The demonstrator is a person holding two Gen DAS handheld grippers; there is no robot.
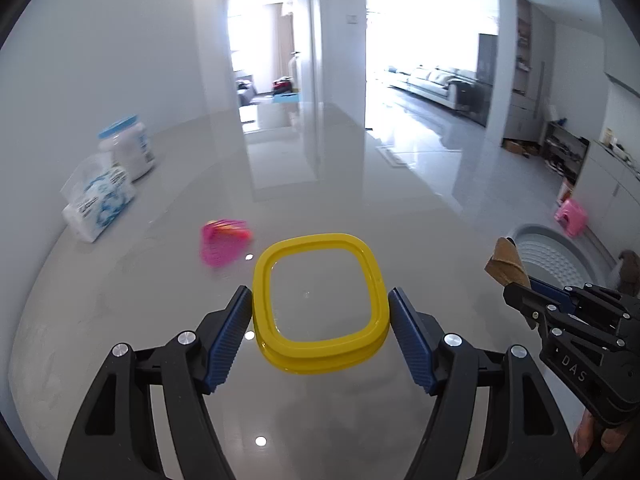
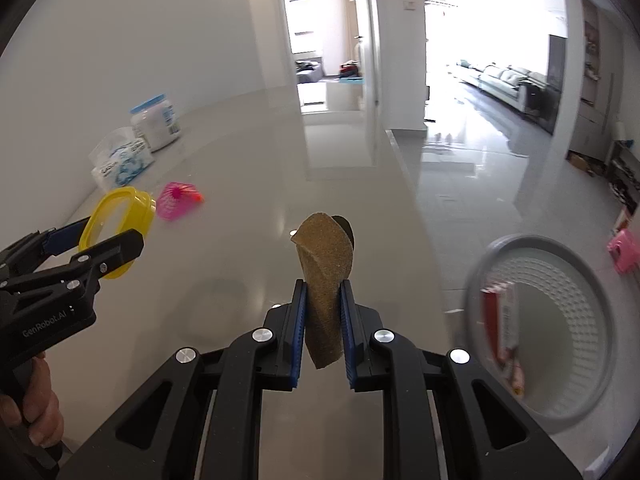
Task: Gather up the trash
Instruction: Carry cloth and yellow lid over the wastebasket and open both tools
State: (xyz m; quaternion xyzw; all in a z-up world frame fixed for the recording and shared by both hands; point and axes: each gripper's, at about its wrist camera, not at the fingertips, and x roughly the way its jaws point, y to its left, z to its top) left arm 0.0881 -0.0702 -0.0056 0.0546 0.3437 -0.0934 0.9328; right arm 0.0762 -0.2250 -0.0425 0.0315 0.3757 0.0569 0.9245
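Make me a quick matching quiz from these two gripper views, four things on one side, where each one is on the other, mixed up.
Things:
1. yellow lid
2. brown sponge
3. pink basket
4. red carton

Places:
A. inside the grey bin
B. lying on the table
C. between the left gripper fingers
D. clamped in the right gripper

Pairs: 1-C, 2-D, 3-B, 4-A

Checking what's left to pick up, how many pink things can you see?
2. A pink basket-like item lies on the table beyond the yellow lid; a pink stool stands on the floor past the grey bin. Others may be hidden.
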